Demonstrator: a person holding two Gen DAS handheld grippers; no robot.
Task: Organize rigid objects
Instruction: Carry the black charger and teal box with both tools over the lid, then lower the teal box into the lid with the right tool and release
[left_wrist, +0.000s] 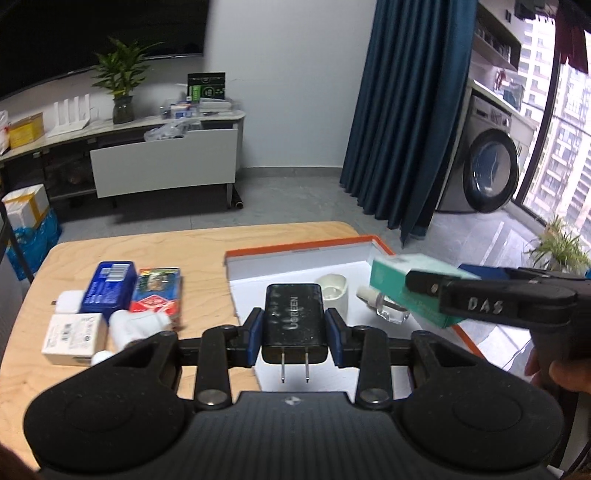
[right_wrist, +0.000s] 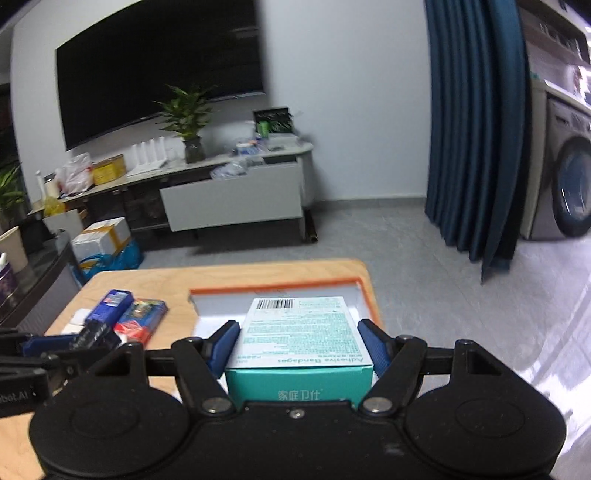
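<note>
Orange-rimmed white open box (left_wrist: 295, 254) is seen on a pale wooden table (left_wrist: 155, 247). Teal cardboard carton (right_wrist: 299, 339), printed "Adhesive Bandages", is pinched by the right gripper (right_wrist: 300, 341) above it. Black "UGREEN" plug charger (left_wrist: 294, 321) is clamped by the left gripper (left_wrist: 294, 332).

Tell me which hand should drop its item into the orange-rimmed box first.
Probably the right. Its claw holds the bandage box over the tray already. The left claw, gripping the charger, hangs nearer the tray's front edge.
</note>
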